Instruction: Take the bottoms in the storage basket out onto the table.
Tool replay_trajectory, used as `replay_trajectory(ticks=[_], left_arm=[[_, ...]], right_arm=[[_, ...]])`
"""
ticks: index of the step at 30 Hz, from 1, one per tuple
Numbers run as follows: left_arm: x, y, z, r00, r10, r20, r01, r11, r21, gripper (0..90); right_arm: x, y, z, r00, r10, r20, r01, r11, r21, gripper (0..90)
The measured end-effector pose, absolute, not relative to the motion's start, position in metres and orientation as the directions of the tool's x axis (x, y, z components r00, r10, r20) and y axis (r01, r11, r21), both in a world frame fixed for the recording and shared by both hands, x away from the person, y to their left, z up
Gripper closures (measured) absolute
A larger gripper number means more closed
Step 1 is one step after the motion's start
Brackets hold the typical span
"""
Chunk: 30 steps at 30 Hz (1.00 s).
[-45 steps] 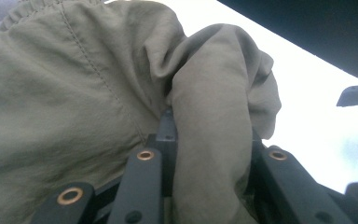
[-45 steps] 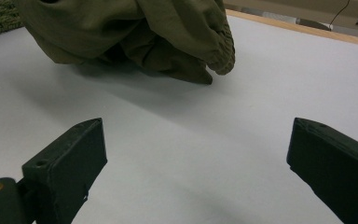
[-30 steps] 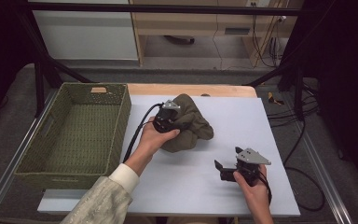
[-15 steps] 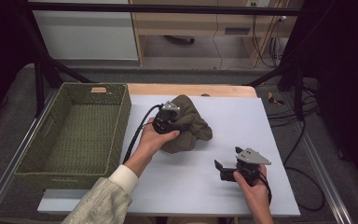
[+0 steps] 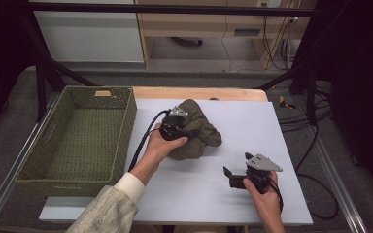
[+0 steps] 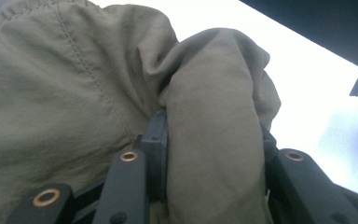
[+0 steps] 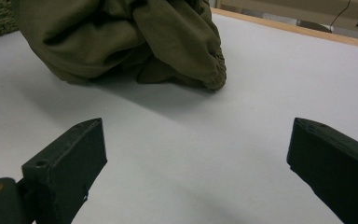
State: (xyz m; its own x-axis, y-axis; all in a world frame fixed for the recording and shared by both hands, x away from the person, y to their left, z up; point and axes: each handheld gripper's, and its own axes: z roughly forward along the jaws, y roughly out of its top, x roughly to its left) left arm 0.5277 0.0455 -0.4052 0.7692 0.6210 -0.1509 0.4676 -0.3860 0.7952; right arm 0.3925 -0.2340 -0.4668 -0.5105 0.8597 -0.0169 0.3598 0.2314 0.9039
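A crumpled olive-green garment [image 5: 201,133] lies in the middle of the white table top [image 5: 252,121]. My left gripper [image 5: 183,132] presses into its left side. In the left gripper view a thick fold of the garment [image 6: 214,116] fills the gap between the two black jaws of that gripper [image 6: 212,126], touching both; the jaws have just been opening a little. My right gripper [image 5: 230,177] rests low near the front right of the table, apart from the cloth. In its own view the right gripper [image 7: 198,149] stands wide open over bare table, with the garment [image 7: 121,32] farther ahead.
A green woven basket [image 5: 126,104] stands at the table's left side, close to the garment. A wooden strip [image 5: 199,92] runs along the far edge. Cables hang off the right side. White surface lies between the garment and the right gripper.
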Motion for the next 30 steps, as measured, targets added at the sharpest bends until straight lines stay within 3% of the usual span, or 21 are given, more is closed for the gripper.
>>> replay_trajectory(ticks=[18,22,25,30], left_arm=[[0.528,0.038,-0.416,0.767,0.627,-0.135,0.464,-0.396,0.792,58.2],[0.526,0.034,-0.419,0.758,0.646,-0.09,0.46,-0.431,0.777,47.8],[0.526,0.033,-0.416,0.749,0.654,-0.108,0.475,-0.416,0.776,30.9],[0.519,0.03,-0.407,0.744,0.666,-0.056,0.447,-0.433,0.783,10.9]], right_arm=[[0.392,-0.235,-0.467,-0.511,0.859,-0.019,0.361,0.234,0.903,4.9],[0.392,-0.234,-0.467,-0.512,0.859,-0.019,0.362,0.236,0.902,4.9],[0.392,-0.234,-0.467,-0.51,0.86,-0.015,0.36,0.229,0.904,4.8],[0.392,-0.235,-0.466,-0.509,0.861,-0.013,0.359,0.226,0.905,4.6]])
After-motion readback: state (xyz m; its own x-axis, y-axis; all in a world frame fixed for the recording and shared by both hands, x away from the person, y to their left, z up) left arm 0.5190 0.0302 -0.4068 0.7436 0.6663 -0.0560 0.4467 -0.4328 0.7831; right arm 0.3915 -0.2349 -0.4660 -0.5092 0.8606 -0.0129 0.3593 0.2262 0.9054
